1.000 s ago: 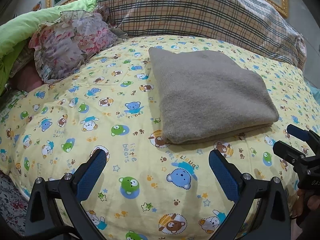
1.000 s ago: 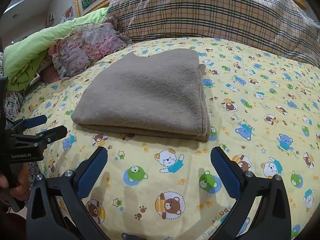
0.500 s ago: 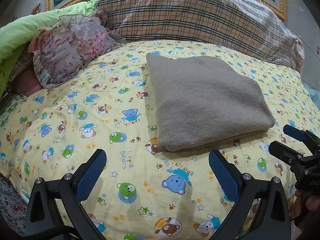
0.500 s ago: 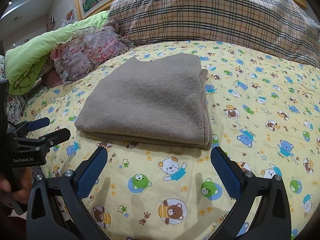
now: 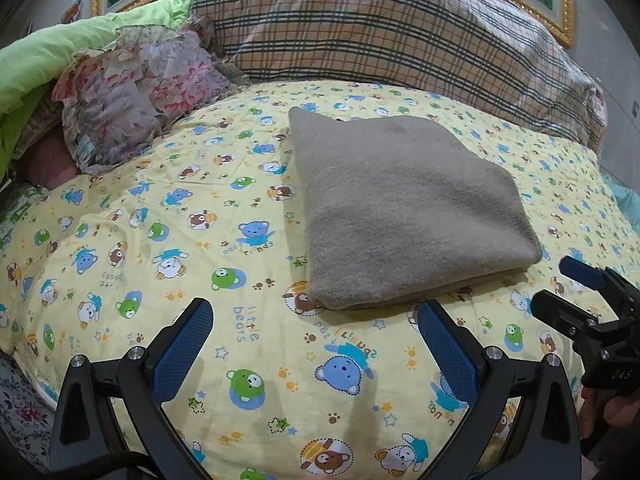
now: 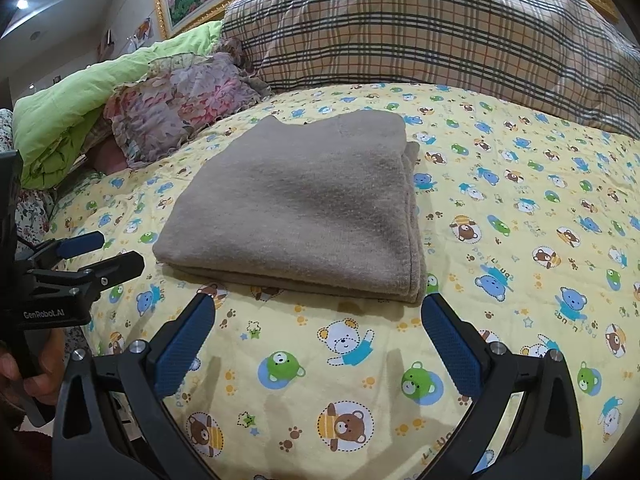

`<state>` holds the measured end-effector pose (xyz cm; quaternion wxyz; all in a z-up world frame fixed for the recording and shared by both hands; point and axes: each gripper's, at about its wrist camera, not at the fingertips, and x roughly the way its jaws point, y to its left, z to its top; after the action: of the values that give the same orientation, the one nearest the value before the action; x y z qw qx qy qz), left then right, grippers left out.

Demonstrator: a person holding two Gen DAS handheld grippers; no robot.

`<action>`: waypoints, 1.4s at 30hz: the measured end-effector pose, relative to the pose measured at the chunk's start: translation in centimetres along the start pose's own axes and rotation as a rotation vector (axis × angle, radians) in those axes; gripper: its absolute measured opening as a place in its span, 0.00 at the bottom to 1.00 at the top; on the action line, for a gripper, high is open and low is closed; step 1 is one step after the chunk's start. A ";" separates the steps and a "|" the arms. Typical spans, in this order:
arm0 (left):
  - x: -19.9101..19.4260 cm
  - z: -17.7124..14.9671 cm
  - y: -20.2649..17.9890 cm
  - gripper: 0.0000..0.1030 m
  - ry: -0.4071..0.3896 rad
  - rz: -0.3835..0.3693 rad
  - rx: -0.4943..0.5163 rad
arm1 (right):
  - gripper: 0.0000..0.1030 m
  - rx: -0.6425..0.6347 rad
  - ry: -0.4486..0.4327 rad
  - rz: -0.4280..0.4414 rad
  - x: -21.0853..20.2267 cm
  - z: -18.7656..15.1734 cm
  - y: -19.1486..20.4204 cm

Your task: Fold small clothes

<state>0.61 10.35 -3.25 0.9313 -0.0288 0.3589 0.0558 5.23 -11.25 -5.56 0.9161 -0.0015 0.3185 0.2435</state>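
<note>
A grey-brown knitted garment [image 5: 404, 208] lies folded into a thick rectangle on the yellow bear-print bedsheet [image 5: 168, 216]. It also shows in the right wrist view [image 6: 304, 208]. My left gripper [image 5: 316, 344] is open and empty, hovering just short of the garment's near edge. My right gripper [image 6: 318, 340] is open and empty, also just short of that edge. The right gripper shows at the right of the left wrist view [image 5: 568, 284]. The left gripper shows at the left of the right wrist view [image 6: 104, 254].
A large plaid pillow [image 5: 384, 32] lies along the headboard behind the garment. A floral cushion [image 5: 136, 92] and a green quilt [image 5: 48, 64] are piled at the back left. A gold picture frame [image 6: 160, 4] hangs on the wall.
Both grippers have drawn back and risen a little from the folded garment, so it sits farther off in both views. The garment has not moved. Both jaws stay open.
</note>
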 end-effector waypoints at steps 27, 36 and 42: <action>0.3 0.1 -0.1 0.99 0.021 -0.011 -0.004 | 1.00 0.010 -0.001 0.014 -0.1 0.5 -0.5; 0.3 0.3 0.1 0.99 0.018 -0.015 -0.006 | 1.00 0.005 -0.003 0.019 0.0 0.8 -0.4; 0.2 0.4 -0.1 0.99 0.015 -0.011 -0.001 | 1.00 0.005 -0.004 0.021 0.0 0.8 -0.3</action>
<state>1.05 10.33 -3.05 0.9288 -0.0316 0.3657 0.0509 5.85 -11.43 -4.95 0.9141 0.0046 0.3173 0.2523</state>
